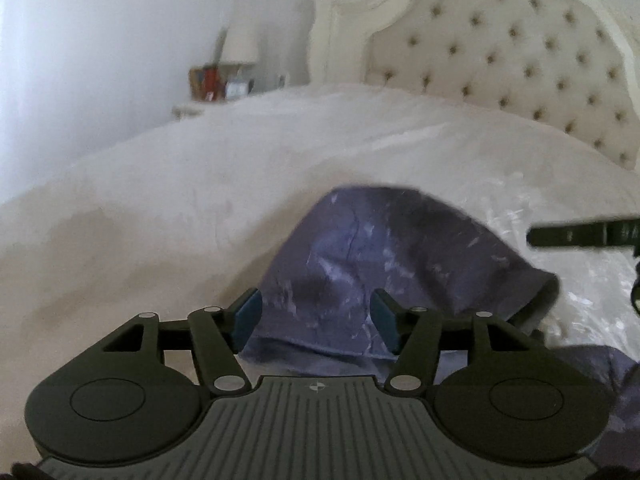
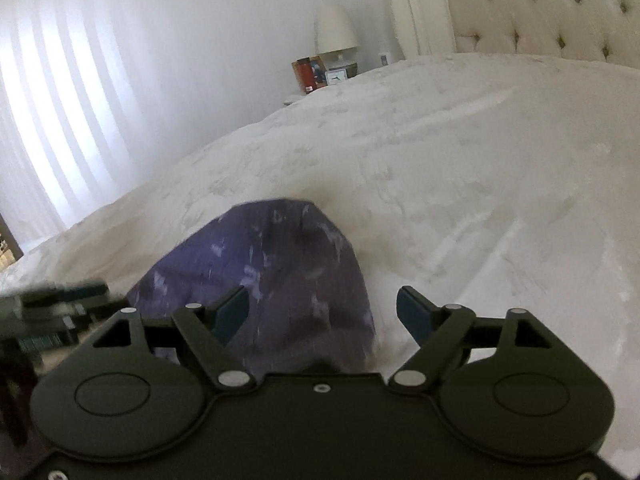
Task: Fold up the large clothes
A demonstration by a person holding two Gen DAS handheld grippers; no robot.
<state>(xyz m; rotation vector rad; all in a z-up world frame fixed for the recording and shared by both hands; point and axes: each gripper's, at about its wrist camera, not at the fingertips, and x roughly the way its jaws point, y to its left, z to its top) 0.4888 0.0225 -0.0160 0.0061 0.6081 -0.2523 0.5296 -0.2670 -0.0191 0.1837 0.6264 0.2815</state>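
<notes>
Purple garment (image 1: 360, 248) spread on the white bed cover (image 1: 160, 208), partly folded, lying straight ahead of both claws and just below them. Left gripper (image 1: 316, 316): jaws apart, blue pads clear of the cloth, nothing held. Right gripper (image 2: 322, 312): jaws wider still, likewise empty — garment under its left finger, bare cover under the other. Long axis of the cloth running away toward the tufted headboard (image 1: 520, 60), near hem closest to the pads. Neither hand clearly nearer; judged 2 equal reaches. No brand or label legible — items on the nightstand (image 2: 320, 72) too blurred to read.
</notes>
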